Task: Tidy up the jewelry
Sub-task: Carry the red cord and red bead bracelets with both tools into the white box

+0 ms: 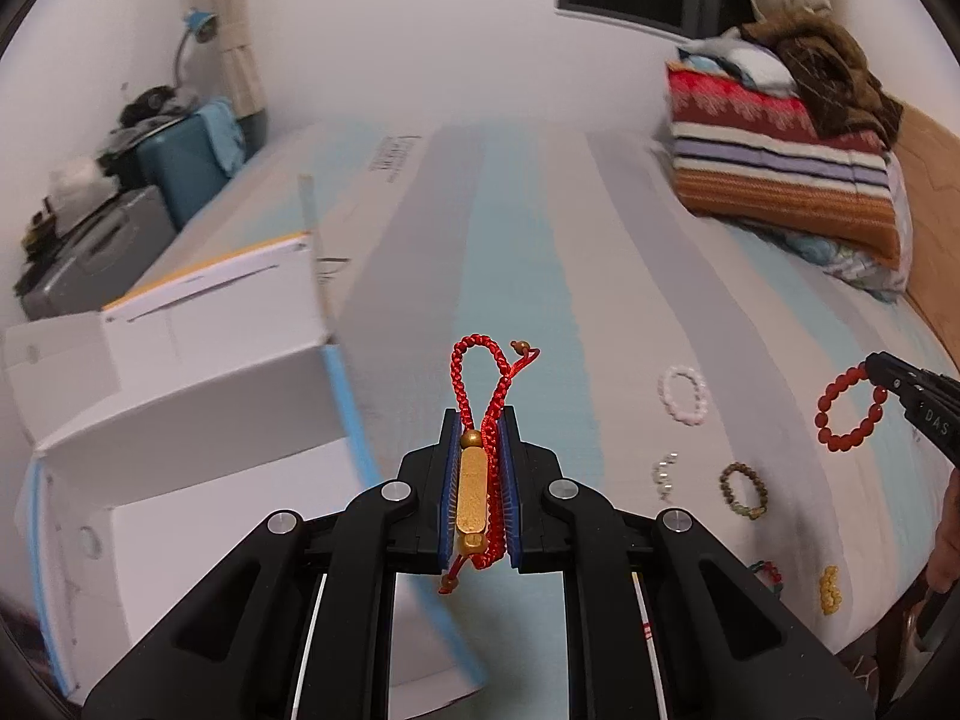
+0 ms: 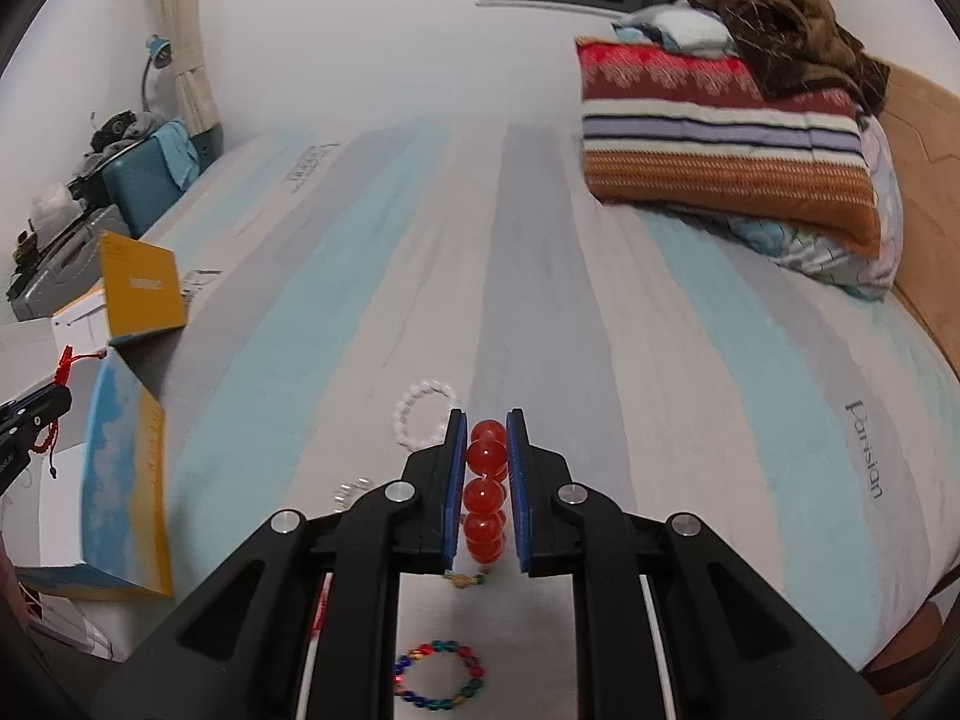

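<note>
the red braided cord bracelet [image 1: 480, 456] carried a long gold bar and round gold beads, and it sat pinched flat between the blue pads of the left gripper [image 1: 480, 420], its looped end and a knotted tail poking out past the fingertips. it hung above the striped bed sheet [image 1: 540, 240], just right of an open white cardboard box [image 1: 198, 432] with a blue-edged flap (blurred in the left wrist view). the right gripper [image 2: 486, 417] was clamped on a red bead bracelet [image 2: 485, 492], four glossy round beads stacked in a line between its pads; from the left wrist view the rest of that ring [image 1: 849, 411] dangled below the tips. loose on the sheet lay a white bead bracelet [image 2: 420, 414], a small clear crystal piece [image 2: 349, 492], a brown-green bead bracelet [image 1: 744, 489], a yellow gold charm piece [image 1: 830, 589] and a multicoloured bead bracelet [image 2: 441, 675], all apart from one another. folded striped blankets [image 2: 720, 162] were piled at the far right of the bed. a teal suitcase [image 1: 180, 171] stood beside the bed at the left.
</note>
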Tool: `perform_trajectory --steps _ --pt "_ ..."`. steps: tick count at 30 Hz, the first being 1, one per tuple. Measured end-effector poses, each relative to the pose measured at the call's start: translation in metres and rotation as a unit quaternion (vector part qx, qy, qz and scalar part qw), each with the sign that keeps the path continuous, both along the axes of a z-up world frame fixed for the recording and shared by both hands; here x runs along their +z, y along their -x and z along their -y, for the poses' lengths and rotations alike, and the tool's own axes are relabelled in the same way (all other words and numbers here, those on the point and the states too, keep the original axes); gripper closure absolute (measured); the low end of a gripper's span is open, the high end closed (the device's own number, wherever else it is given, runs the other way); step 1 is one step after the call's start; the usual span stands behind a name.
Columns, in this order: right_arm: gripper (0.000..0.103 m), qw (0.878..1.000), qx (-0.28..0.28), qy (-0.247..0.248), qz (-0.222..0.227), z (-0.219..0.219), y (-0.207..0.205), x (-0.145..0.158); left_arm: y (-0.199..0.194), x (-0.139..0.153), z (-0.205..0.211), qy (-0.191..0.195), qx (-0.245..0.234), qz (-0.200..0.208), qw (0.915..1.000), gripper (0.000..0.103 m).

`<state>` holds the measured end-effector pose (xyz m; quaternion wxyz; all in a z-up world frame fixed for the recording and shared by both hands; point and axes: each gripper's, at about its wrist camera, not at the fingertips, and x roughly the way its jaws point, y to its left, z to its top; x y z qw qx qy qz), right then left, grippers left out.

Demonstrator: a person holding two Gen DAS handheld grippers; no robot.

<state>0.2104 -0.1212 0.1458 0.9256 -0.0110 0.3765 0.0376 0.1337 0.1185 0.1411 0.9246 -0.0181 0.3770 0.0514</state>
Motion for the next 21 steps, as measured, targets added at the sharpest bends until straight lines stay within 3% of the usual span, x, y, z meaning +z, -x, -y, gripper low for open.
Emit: perform_trajectory --steps 14,21 --pt "0.090 0.996 0.080 0.006 0.034 -0.113 0.010 0.057 0.052 0.021 -0.105 -0.007 0.074 -0.003 0.9972 0.091" --pt "0.090 0.990 0.134 -0.001 0.039 -0.188 0.025 0.061 0.068 0.016 -0.152 -0.010 0.105 -0.021 0.9942 0.091"
